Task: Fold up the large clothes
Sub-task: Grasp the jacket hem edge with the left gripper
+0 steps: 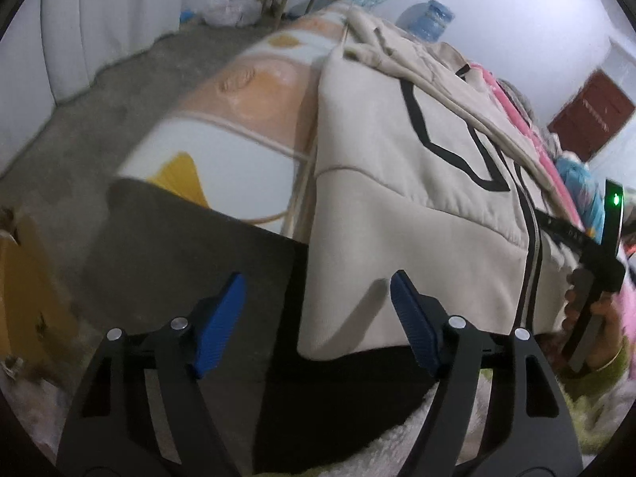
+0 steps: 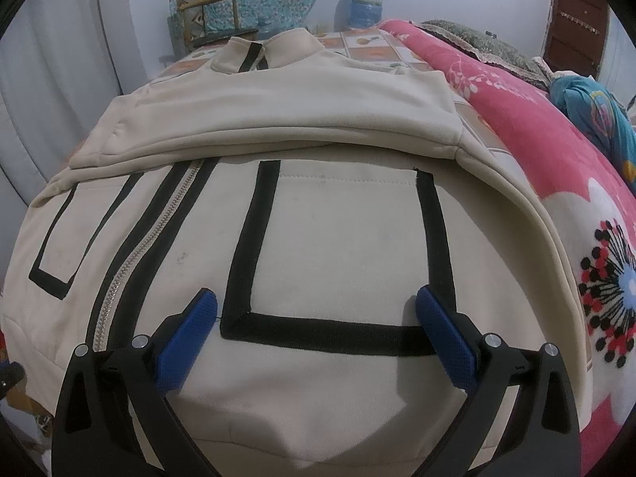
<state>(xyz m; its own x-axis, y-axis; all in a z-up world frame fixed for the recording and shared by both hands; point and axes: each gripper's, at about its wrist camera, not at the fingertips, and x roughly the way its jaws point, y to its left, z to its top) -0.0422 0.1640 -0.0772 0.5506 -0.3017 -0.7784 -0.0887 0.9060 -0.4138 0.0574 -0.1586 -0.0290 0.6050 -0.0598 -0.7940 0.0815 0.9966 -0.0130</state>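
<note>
Jacket point(image 2: 326, 238), cream with black trim and a zipper point(image 2: 131, 262), lies flat on the bed point(image 1: 222, 147), front up, its collar point(image 2: 262, 53) at the far end. 1 sleeve point(image 2: 278, 119) is folded across the chest, above 2 black-edged pockets. Beside it lies a pink floral blanket point(image 2: 556, 183). Right gripper point(image 2: 318, 318) hovers over the hem, fingers wide, gripping nothing. Left gripper point(image 1: 318, 314) sits at the jacket's bottom corner, fingers also wide and empty.

Matt cream cloth jacket point(image 2: 318, 238) with a shiny metal zipper point(image 2: 139, 254).
</note>
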